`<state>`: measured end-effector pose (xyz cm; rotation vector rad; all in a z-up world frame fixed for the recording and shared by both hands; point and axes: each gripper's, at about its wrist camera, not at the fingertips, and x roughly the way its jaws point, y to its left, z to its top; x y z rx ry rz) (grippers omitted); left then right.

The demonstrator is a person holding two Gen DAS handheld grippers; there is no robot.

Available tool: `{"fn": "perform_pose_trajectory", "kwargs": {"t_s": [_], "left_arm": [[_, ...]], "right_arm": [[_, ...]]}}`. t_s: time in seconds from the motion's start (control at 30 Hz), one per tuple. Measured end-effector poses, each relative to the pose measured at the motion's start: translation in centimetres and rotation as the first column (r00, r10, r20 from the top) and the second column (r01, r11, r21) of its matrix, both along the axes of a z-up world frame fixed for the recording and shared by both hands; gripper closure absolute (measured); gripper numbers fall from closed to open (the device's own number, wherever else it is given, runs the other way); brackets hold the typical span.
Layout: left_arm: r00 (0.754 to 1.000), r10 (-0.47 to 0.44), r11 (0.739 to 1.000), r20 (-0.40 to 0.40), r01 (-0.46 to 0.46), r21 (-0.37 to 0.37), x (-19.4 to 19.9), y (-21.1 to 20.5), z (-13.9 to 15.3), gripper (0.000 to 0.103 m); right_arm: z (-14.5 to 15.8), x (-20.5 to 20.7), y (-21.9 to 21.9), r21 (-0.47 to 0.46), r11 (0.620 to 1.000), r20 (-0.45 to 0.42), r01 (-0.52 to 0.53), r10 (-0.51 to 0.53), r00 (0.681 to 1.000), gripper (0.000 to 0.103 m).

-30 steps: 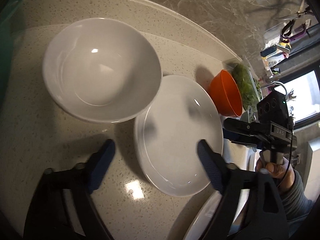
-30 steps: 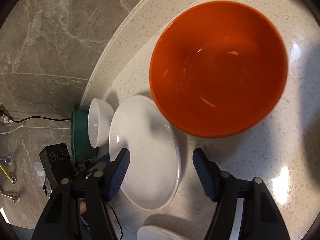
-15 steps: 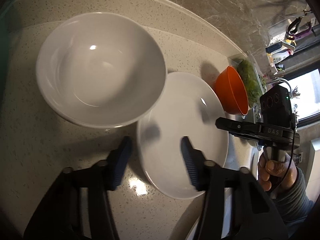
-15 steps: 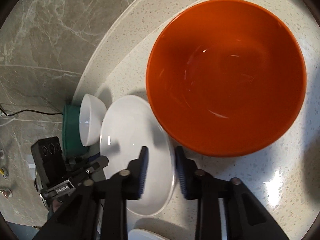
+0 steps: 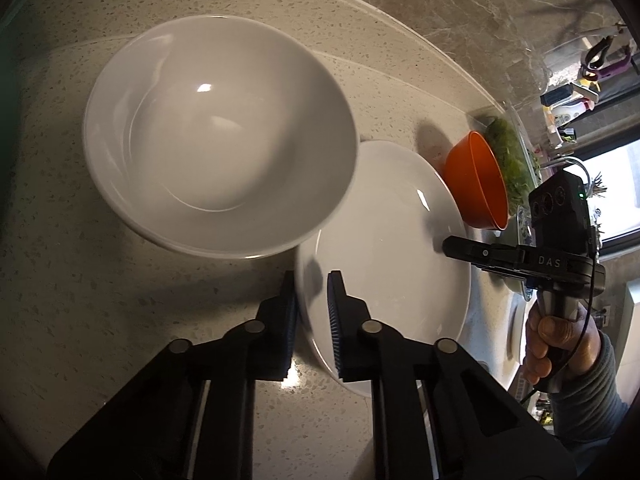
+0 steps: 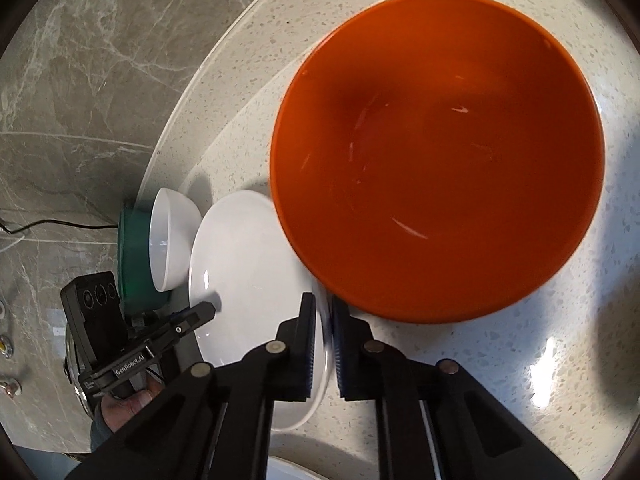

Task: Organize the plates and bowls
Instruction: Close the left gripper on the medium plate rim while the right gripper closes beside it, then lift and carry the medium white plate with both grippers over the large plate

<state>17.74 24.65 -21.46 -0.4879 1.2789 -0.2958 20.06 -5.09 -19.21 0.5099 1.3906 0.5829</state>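
A white plate (image 5: 384, 248) lies on the speckled counter between a white bowl (image 5: 216, 132) and an orange bowl (image 5: 476, 184). My left gripper (image 5: 312, 304) has the plate's left rim between its blue pads, its jaws closing tight on it. In the right wrist view my right gripper (image 6: 324, 332) pinches the opposite rim of the same plate (image 6: 248, 272), its jaws also closing, just below the orange bowl (image 6: 436, 152). Each gripper shows in the other's view: the right gripper (image 5: 452, 244) held by a hand, and the left gripper (image 6: 208, 308) beside the white bowl (image 6: 170, 240).
A green container (image 6: 132, 264) stands behind the white bowl against the marble wall. Leafy greens (image 5: 512, 160) lie in a clear tray past the orange bowl. The rim of another white dish (image 6: 288, 470) shows at the counter's near edge.
Both grippers went from wide open to shut on opposite rims of the white plate. Neither hand shifted much, and the dishes stayed where they were.
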Motion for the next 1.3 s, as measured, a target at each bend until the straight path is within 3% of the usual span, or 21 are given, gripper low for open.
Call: {"fn": "perform_pose_trajectory", "kwargs": {"t_s": [0.2, 0.47, 0.93, 1.3], "left_arm": [[1.000, -0.023, 0.998, 0.013, 0.022, 0.057, -0.1, -0.9, 0.1, 0.093], [1.000, -0.024, 0.997, 0.018, 0.023, 0.079, -0.3, -1.0, 0.0, 0.095], [1.000, -0.010, 0.997, 0.026, 0.008, 0.083, -1.1, -1.1, 0.1, 0.095], [0.999, -0.016, 0.996, 0.049, 0.012, 0.087, -2.6, -1.4, 1.8, 0.095]], "right_arm": [[0.3, -0.2, 0.2, -0.024, 1.000, 0.028, -0.003, 0.004, 1.000, 0.092], [0.7, -0.9, 1.0, -0.076, 0.996, 0.078, -0.038, 0.043, 0.996, 0.092], [1.1, -1.6, 1.5, -0.093, 0.994, 0.107, -0.054, 0.064, 0.992, 0.092], [2.8, -2.9, 1.4, -0.093, 0.994, 0.140, -0.054, 0.066, 0.988, 0.089]]}}
